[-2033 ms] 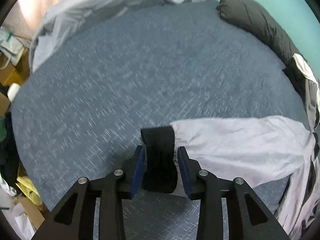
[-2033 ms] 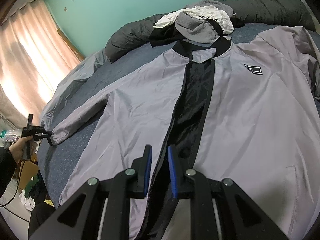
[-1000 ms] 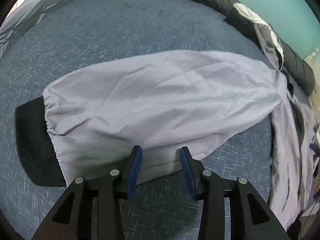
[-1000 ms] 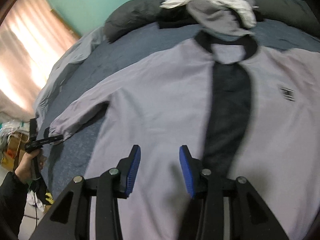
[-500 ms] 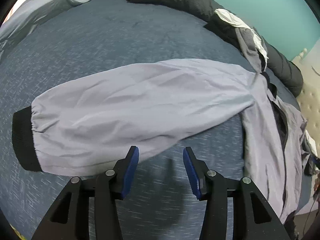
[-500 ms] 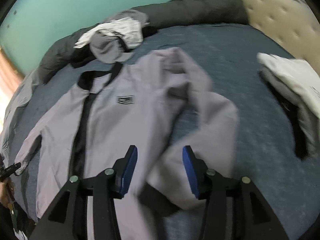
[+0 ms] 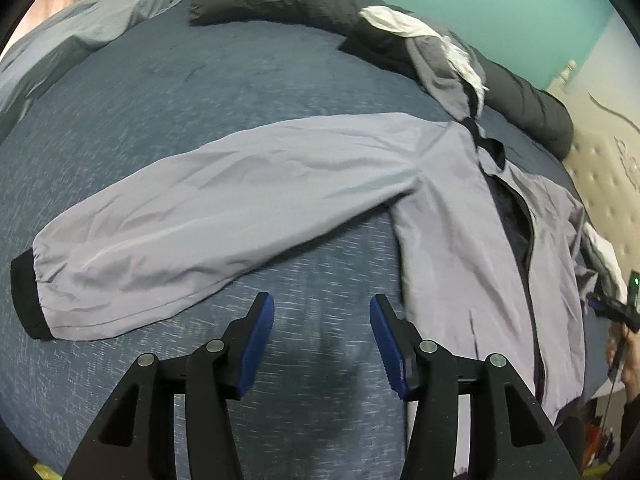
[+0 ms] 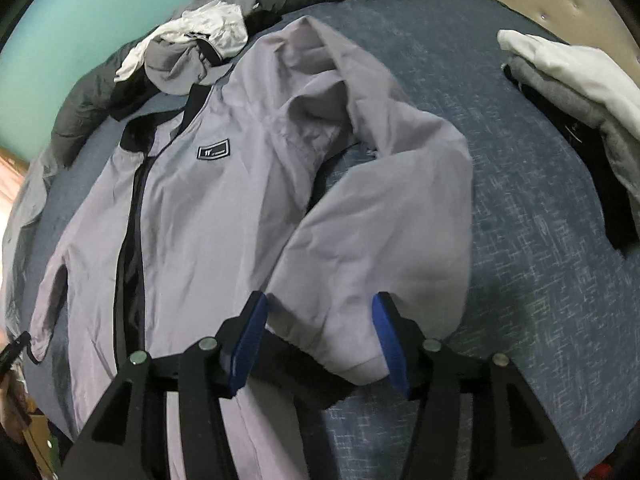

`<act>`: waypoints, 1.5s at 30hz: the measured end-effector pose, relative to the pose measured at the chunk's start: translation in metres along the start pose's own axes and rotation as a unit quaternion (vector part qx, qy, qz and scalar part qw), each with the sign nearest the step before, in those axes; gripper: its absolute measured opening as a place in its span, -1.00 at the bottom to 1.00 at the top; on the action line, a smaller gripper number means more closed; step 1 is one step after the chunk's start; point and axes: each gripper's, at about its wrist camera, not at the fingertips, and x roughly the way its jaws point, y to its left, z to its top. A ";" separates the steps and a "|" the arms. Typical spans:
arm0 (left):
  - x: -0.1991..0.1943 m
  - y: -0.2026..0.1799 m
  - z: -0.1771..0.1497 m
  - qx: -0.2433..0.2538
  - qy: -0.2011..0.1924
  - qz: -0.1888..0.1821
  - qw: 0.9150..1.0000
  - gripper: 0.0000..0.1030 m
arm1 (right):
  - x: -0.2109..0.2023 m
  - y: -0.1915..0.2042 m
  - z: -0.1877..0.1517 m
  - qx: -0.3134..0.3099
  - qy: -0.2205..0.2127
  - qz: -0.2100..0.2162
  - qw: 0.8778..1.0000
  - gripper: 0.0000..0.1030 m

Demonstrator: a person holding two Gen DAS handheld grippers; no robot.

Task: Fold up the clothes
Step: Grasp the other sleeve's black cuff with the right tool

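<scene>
A light grey jacket (image 7: 452, 216) with black collar and cuffs lies face up on the blue bedspread (image 7: 200, 92). One sleeve (image 7: 224, 204) stretches out flat to the left, ending in a black cuff (image 7: 26, 300). My left gripper (image 7: 322, 344) hovers open above bare bedspread, just below that sleeve. In the right wrist view the jacket (image 8: 208, 208) shows a dark chest patch, and its other sleeve (image 8: 384, 232) lies bent back toward me. My right gripper (image 8: 318, 340) is open, its fingers on either side of that sleeve's lower end.
A dark rolled quilt (image 7: 300, 0) lines the far edge of the bed, with a heap of grey and white clothes (image 8: 192, 48) on it. A stack of folded clothes (image 8: 580, 84) lies at the right. A padded headboard (image 7: 600, 152) stands behind. A hand (image 7: 624, 352) shows at the right.
My left gripper let go of the black cuff, opened and swung right along the sleeve. My right gripper opened and moved from the jacket's front to the crumpled right sleeve.
</scene>
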 end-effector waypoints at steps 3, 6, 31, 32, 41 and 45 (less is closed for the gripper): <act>-0.001 -0.009 0.001 0.012 -0.001 -0.004 1.000 0.06 | 0.004 0.014 -0.001 -0.023 0.001 -0.040 0.999 0.08; 0.000 -0.010 0.001 0.012 -0.003 -0.009 1.000 0.07 | 0.008 0.020 0.002 -0.012 0.002 -0.061 0.998 0.08; -0.005 0.010 -0.013 -0.019 -0.003 -0.009 1.000 0.09 | -0.096 -0.112 0.022 -0.017 -0.086 -0.163 0.983 -0.92; -0.005 0.007 -0.013 -0.018 -0.002 -0.009 1.000 0.09 | -0.095 -0.123 0.020 -0.011 -0.085 -0.167 0.982 -0.92; -0.004 -0.017 -0.009 0.003 0.006 -0.002 1.000 0.10 | -0.065 -0.183 -0.008 0.025 -0.075 -0.179 0.981 -0.87; -0.003 -0.030 -0.006 0.015 0.010 0.001 1.000 0.10 | -0.066 -0.195 -0.028 0.043 -0.106 -0.164 0.980 -0.73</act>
